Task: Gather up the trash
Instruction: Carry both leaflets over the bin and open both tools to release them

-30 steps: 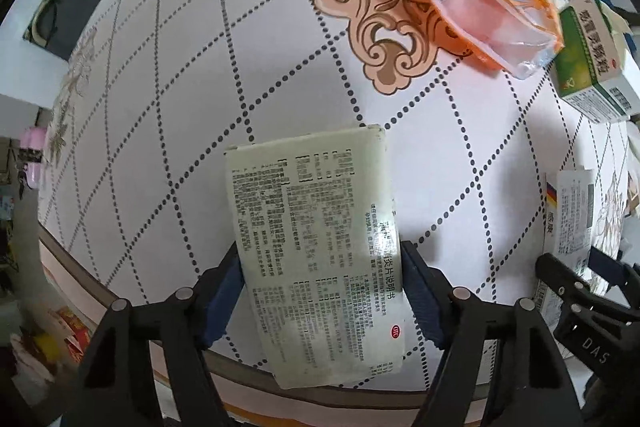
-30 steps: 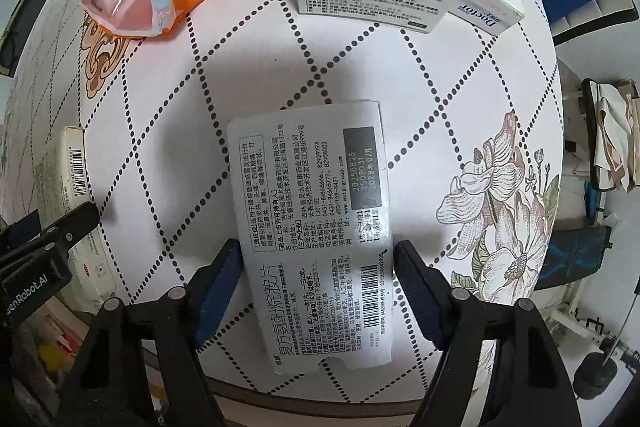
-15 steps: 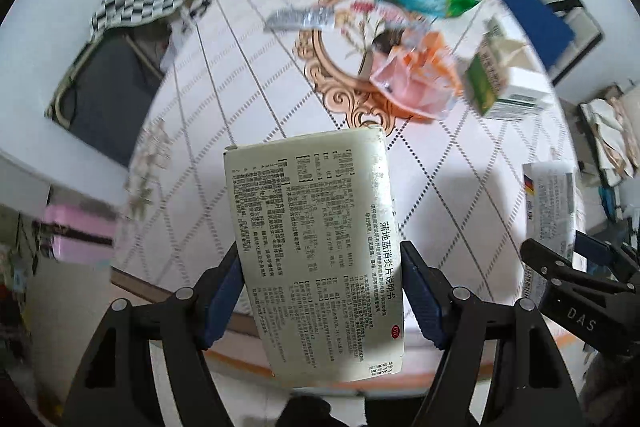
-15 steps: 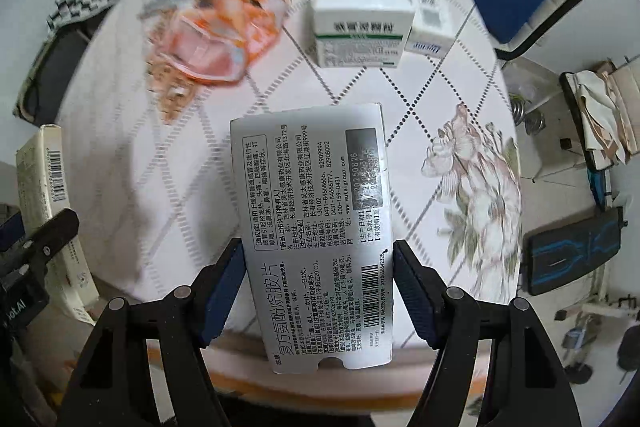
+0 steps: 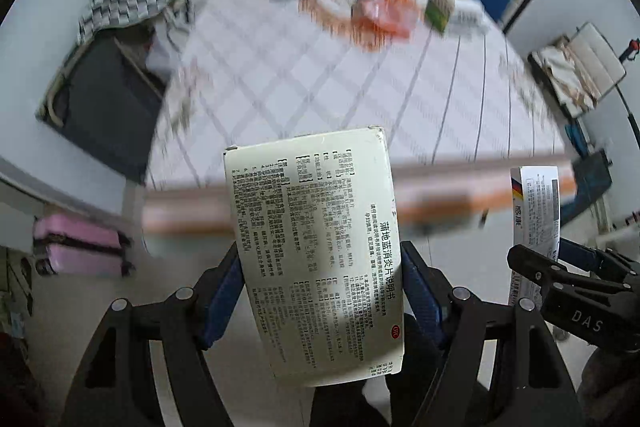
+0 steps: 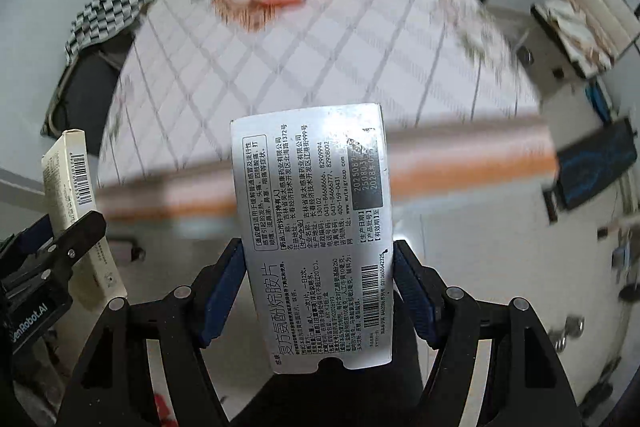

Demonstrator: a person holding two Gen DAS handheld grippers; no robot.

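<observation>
I see a cream medicine box (image 5: 316,251) pinched between my left gripper's (image 5: 322,291) blue pads, and a silver-white medicine box (image 6: 316,239) clamped in my right gripper (image 6: 318,287). Both hang above the floor, off the near edge of the blurred table (image 5: 360,99), where other trash lies.

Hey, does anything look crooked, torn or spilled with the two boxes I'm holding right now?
Nothing is torn or spilled. The cream box sits slightly tilted in the left gripper, and the silver box leans a little in the right gripper. Both look firmly clamped. The table behind is blurred.
</observation>
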